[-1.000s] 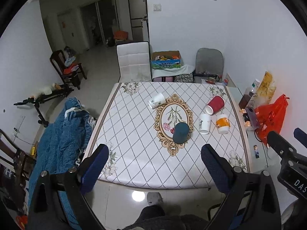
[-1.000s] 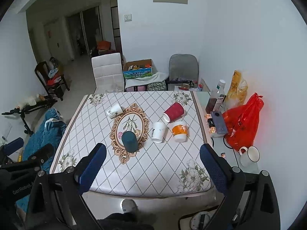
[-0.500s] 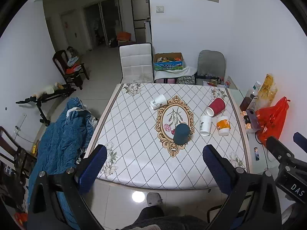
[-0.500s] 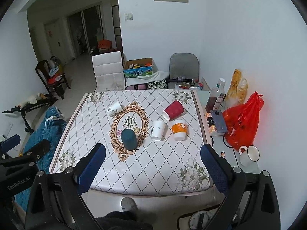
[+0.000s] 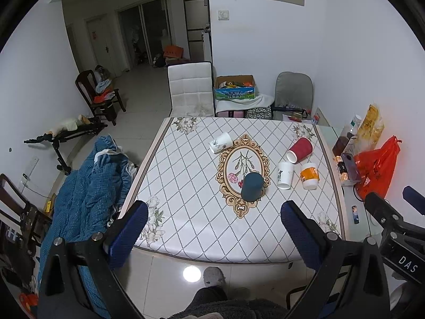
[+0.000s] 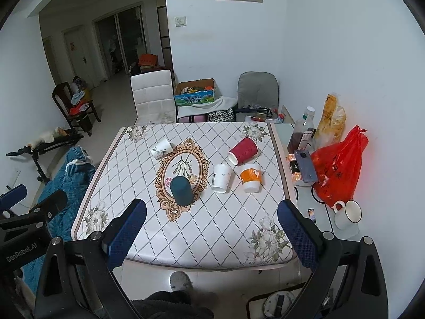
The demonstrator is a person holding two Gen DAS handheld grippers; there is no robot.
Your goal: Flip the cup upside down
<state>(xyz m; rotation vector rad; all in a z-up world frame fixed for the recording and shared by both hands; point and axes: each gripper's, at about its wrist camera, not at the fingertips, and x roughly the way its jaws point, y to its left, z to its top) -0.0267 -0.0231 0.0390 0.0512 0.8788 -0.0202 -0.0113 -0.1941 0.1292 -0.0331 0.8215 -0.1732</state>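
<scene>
Teal cup (image 5: 251, 187) inverted on table (image 5: 186, 207), well beyond both grippers' wide, empty jaws

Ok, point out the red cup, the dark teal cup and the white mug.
red cup (image 6: 245, 149), right wrist view, ribbed side.
dark teal cup (image 6: 181, 190), right wrist view, side wall.
white mug (image 6: 348, 214), right wrist view, outer wall.

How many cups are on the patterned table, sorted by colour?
Dark teal cup: 1
Red cup: 1
Orange-banded cup: 1
White cups, one by the medallion's far edge and one beside the orange-banded cup: 2
Total: 5
</scene>
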